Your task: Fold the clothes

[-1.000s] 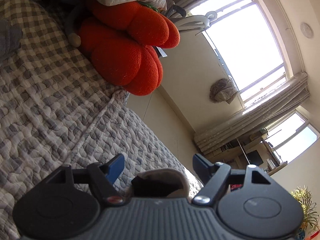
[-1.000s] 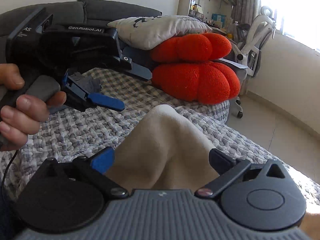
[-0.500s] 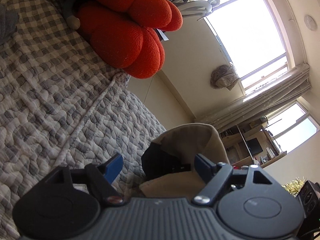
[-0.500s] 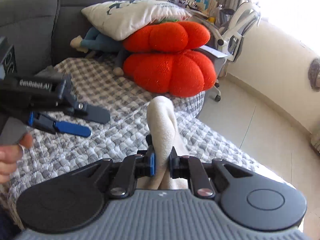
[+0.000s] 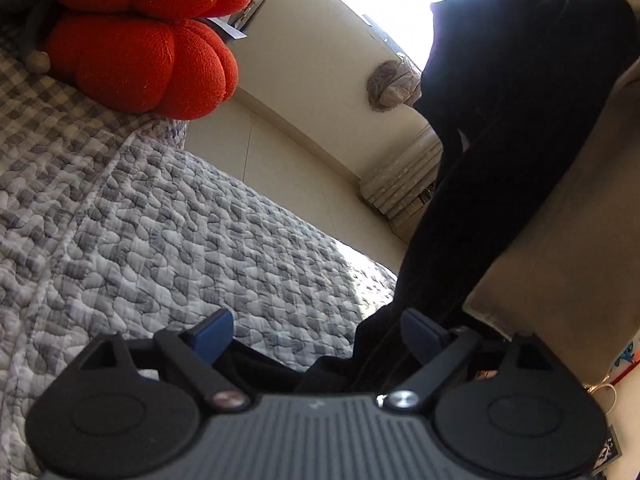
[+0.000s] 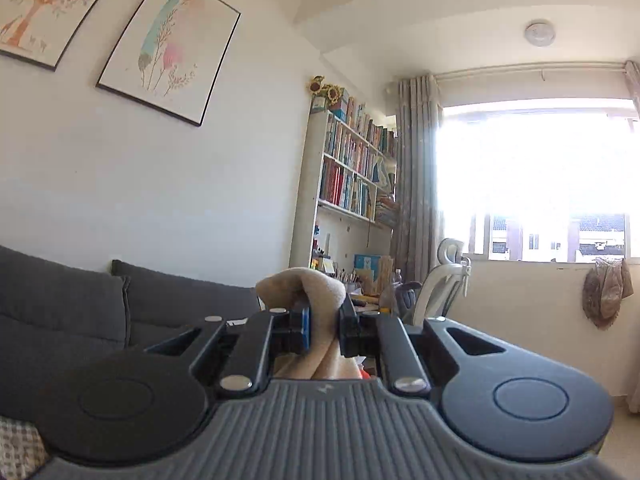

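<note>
Right gripper clamped on beige fleece garment, held aloft; left gripper spread wide.

The left jaws have just been opening, pads pressing nothing, though the garment's black lining hangs down between them, its beige outer side at the right edge. Below lies the grey-and-white quilted bedcover, with an orange-red lobed plush cushion behind. The right wrist view faces a white bookshelf and bright window.
</note>
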The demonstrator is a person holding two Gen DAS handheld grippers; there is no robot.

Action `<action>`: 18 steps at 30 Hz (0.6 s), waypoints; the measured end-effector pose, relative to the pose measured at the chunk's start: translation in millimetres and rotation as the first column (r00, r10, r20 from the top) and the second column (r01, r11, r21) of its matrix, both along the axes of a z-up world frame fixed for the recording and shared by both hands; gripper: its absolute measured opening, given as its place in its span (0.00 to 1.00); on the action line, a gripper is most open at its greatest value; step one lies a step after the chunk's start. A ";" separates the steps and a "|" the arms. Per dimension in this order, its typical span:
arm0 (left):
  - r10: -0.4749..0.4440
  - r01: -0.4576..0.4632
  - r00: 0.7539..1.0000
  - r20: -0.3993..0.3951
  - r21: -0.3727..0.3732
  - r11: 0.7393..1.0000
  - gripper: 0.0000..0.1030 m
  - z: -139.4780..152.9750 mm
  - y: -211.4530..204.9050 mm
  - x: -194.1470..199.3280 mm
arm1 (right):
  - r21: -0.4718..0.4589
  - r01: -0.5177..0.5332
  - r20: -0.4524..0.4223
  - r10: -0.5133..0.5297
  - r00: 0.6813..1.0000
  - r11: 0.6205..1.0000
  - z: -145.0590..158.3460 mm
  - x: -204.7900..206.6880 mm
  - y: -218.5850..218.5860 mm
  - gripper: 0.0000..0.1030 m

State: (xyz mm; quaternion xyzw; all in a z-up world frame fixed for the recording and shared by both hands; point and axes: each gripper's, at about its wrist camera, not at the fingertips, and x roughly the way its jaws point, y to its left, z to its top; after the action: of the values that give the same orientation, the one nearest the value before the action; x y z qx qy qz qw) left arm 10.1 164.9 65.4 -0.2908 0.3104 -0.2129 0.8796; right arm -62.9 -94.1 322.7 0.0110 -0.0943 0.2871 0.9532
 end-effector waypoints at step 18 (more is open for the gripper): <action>0.030 -0.029 0.999 -0.022 0.077 0.997 0.37 -13.4 -1.5 11.9 | -0.481 0.259 -0.637 -0.537 0.553 0.838 -288.8 53.5 -117.2 0.38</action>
State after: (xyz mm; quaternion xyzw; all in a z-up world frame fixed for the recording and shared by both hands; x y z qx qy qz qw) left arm 22.0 163.4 52.0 -0.2638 0.3240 -0.1844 0.8896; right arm -9.3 -211.2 34.0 -0.0536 0.3579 0.0403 0.9313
